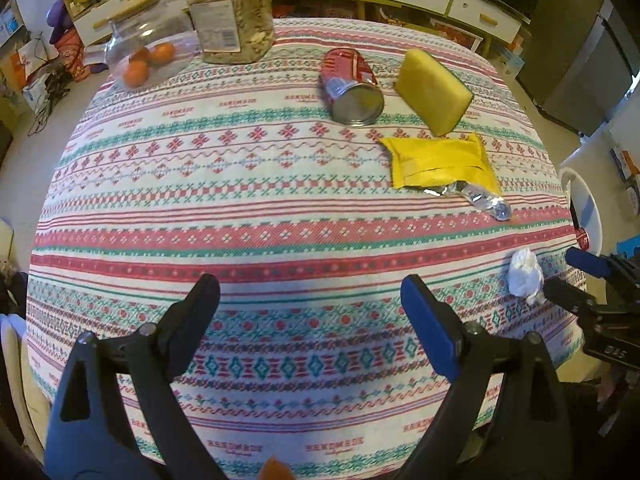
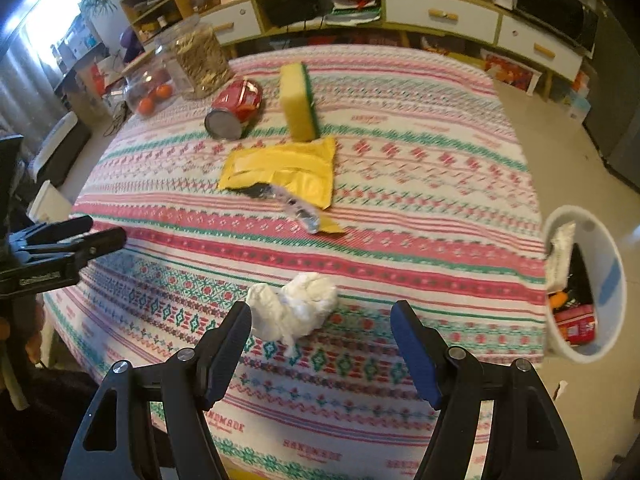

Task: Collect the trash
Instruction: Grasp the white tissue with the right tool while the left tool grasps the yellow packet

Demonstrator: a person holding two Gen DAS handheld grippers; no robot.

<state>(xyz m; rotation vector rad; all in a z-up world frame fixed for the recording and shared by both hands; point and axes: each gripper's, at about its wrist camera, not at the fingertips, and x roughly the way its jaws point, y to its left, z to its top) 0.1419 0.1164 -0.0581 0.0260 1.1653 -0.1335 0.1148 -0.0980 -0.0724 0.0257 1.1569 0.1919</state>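
left gripper (image 1: 310, 292): seen nearest the lens in the left wrist view, jaws spread wide, nothing lodged between them, only patterned tablecloth (image 1: 240, 220) shown beneath

right gripper (image 2: 320, 316): seen nearest the lens in the right wrist view, jaws parted, not clenched; crumpled white tissue (image 2: 294, 308) is found just ahead of the tips, nearer the left finger, lying on the cloth; contact with the finger cannot be told

items on the table, listed left to right from the left wrist view:
- glass bowl (image 1: 148, 48) with a wooden lid, oranges contained, at the far left corner
- clear jar (image 1: 232, 12) filled with grain or cereal, label facing the lens, placed just beside the bowl
- red can (image 1: 350, 88), laid on its side, open metal end turned toward the camera
- yellow sponge (image 1: 434, 90) with a green scouring face, placed just right of the can
- yellow wrapper (image 1: 440, 162), torn open, foil lining (image 1: 480, 198) pulled out at its near edge, laid near the sponge
- the tissue, shown again near the right table edge, with the right gripper's fingers beside it

white bin (image 2: 584, 284): stood on the floor off the table's right side, rubbish already held inside

cabinets with white drawers (image 2: 440, 16) are lined behind the table
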